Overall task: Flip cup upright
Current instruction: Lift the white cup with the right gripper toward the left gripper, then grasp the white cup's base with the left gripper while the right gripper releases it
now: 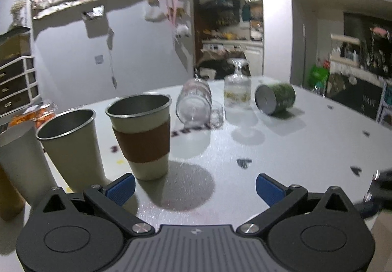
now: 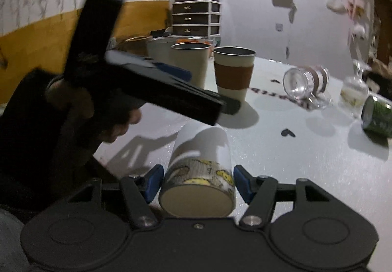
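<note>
Cup (image 2: 199,174) lies on its side at lower centre, base toward you, between your right gripper (image 2: 197,185) fingers, gripped. Your left gripper (image 1: 194,190) gapes wide, empty. Beyond: sleeved cup (image 1: 142,136), tipped glass mug (image 1: 194,105).

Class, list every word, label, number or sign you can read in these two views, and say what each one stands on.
No text reads clearly in either view.
Dark red lettering on the white table, beside the tipped glass mug: upside down, partly hidden, blurred; unreadable.
Patterned band on the white cup between the right gripper fingers: pictures only, no words.
Green tipped cup: pattern, no legible words.
Papers on the far wall: too small.
</note>
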Available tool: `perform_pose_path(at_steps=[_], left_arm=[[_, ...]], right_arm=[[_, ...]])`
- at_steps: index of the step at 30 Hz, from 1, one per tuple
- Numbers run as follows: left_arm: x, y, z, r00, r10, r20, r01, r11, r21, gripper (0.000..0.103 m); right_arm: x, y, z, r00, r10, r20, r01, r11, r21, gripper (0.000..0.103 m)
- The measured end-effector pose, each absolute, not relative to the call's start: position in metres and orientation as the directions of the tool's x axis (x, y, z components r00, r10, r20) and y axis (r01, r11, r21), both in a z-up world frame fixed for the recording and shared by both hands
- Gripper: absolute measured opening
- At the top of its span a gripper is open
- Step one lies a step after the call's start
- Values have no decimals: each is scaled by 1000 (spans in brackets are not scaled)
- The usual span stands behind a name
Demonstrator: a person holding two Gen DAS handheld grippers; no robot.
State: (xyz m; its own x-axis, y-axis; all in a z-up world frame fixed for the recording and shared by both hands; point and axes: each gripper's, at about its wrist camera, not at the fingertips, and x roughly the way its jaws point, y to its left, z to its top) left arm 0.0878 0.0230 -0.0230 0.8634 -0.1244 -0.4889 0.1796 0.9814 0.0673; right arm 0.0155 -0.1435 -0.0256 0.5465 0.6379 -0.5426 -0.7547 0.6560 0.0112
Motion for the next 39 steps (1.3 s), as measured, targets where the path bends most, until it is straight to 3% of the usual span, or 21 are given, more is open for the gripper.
perform_pose_path(at_steps=[5,17,25,27,35,39], left_arm=[[74,30,-26,844,-154,-514,202,979,39,103],[59,44,-31,771,-226,-596,198,974,-113,103],[89,45,-18,636,-430,-641,156,885,-439,102],[103,37,-20,578,-470,-668,138,862,-487,94],[140,6,-41,465,-484,-741,106,861,-497,84],[141,5,-39,463,-489,-739,103,858,-503,66]], right_arm=[[9,-155,-29,608,579,-543,-702,711,-29,76],[37,-195,-40,731,458,-505,-497,865,66,75],[44,-200,-44,729,488,-479,-473,866,163,75],[44,-201,-45,728,491,-479,-472,865,170,75],[44,-199,-51,715,509,-480,-478,856,197,75],[44,-200,-53,715,514,-475,-477,854,207,74]])
